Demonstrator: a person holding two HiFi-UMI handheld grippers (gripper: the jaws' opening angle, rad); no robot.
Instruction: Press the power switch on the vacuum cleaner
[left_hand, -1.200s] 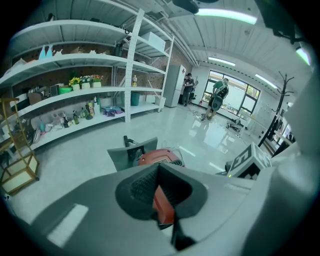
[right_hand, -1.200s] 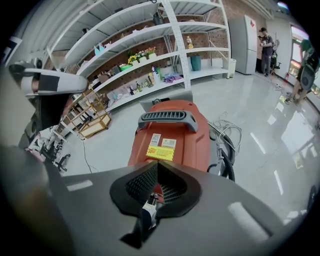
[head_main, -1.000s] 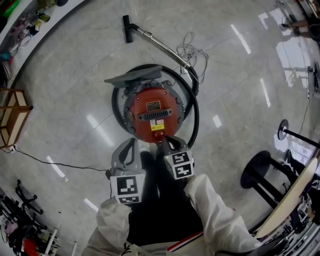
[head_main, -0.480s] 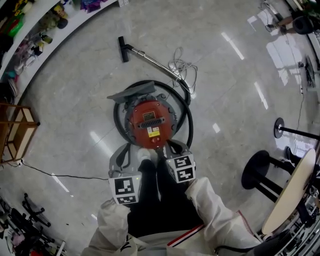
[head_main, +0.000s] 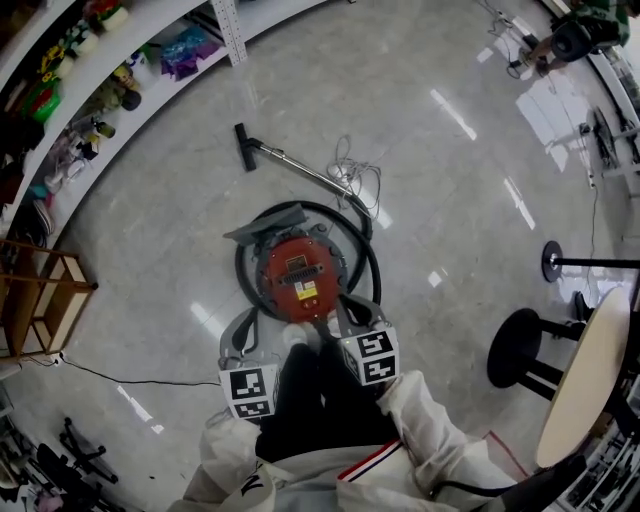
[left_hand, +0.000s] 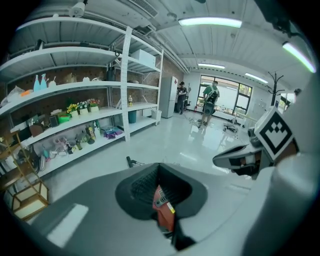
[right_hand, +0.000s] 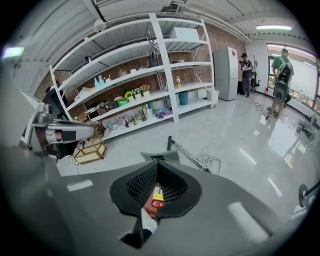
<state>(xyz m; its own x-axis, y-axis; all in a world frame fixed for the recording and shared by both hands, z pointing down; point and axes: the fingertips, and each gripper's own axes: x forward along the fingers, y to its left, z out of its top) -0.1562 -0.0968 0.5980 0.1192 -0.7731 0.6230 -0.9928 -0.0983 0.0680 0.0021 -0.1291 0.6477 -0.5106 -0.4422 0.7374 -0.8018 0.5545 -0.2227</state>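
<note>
A glossy pale grey stone floor (head_main: 150, 220) reflects ceiling lights. White metal shelving (head_main: 160, 90) curves along the upper left, loaded with colourful toys and potted flowers. A small wooden-framed stand (head_main: 40, 300) sits at the left edge, with a thin black cable (head_main: 130, 380) trailing near it. At right stand a black round stool (head_main: 515, 348), a round pale wooden tabletop (head_main: 585, 385) and a black disc-based pole stand (head_main: 553, 262).

Vacuum cleaner (head_main: 300, 277) sits on floor (head_main: 450, 220), mid-room, just ahead of person's feet. Hose (head_main: 376, 262) loops round it. Wand (head_main: 300, 166) lies behind it, nozzle (head_main: 243, 146) at far-left end, cord (head_main: 355, 180) bunched at the other end. Shelves (head_main: 100, 80) far left, rack (head_main: 40, 300) left. Stools (head_main: 520, 350) & round surface (head_main: 590, 370) right. Left gripper (head_main: 247, 322) & right gripper (head_main: 346, 306) flank vac's near edge.
</note>
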